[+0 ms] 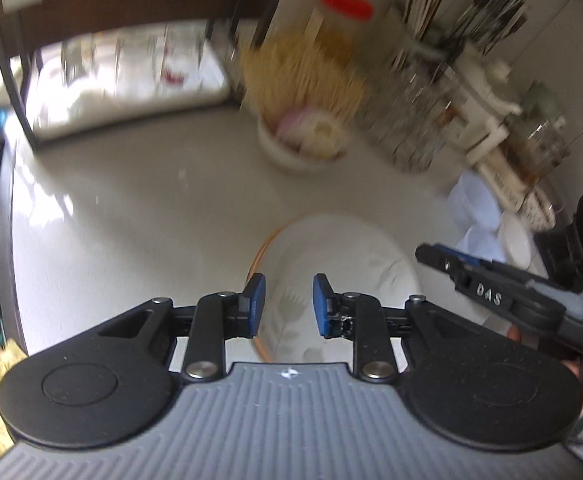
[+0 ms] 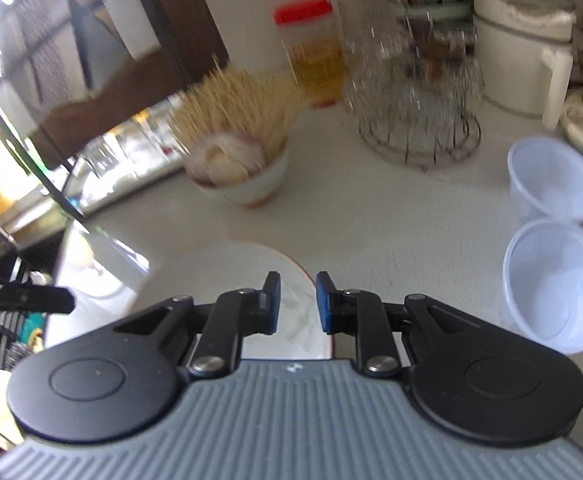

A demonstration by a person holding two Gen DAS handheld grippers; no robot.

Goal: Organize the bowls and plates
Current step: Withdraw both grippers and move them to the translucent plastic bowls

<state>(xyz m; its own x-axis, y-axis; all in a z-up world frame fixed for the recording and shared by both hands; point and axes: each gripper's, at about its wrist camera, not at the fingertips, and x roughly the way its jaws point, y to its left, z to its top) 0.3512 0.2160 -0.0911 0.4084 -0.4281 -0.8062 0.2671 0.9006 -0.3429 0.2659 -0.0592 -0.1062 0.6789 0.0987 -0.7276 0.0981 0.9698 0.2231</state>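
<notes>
A white plate with an orange rim and leaf pattern [image 1: 343,264] lies on the pale counter, just ahead of and under my left gripper [image 1: 288,305], which is open and empty above its near part. The plate also shows in the right wrist view [image 2: 227,268], under my right gripper [image 2: 298,303], which is open and empty over its right edge. Two clear plastic bowls [image 2: 551,184] [image 2: 555,280] stand to the right. The right gripper's finger shows in the left wrist view [image 1: 471,276].
A white cup of toothpicks and garlic [image 2: 239,160] stands behind the plate. A red-lidded jar [image 2: 311,52], a wire rack of glasses [image 2: 415,92], a white jug [image 2: 523,52] and utensil holders line the back. A dark shelf frame [image 1: 15,92] stands at the left.
</notes>
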